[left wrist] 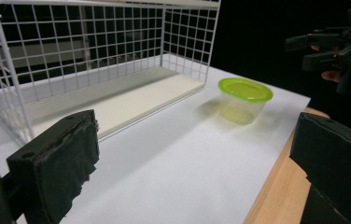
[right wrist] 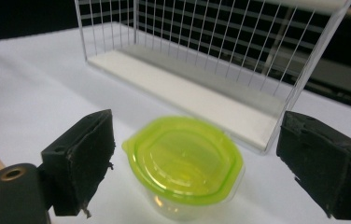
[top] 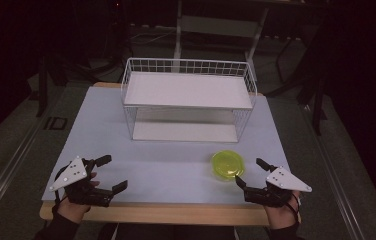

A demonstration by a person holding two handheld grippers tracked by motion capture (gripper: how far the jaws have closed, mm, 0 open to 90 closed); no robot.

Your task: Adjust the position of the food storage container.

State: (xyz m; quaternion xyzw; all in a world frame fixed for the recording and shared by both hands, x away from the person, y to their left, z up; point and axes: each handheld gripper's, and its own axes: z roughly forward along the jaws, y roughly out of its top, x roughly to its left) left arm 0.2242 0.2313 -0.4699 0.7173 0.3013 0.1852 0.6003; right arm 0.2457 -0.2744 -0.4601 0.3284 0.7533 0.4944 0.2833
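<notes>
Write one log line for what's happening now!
right claw: open, near green-lidded tub | left claw: open, empty | wire shelf: empty

Clear tub (right wrist: 183,170), lime-green lid on, upright on white sheet, before wire rack.

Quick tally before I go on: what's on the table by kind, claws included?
Lidded plastic container with green lid: 1
White wire shelf rack: 1
Claws: 2, the left claw and the right claw, both open
Total: 4
</notes>
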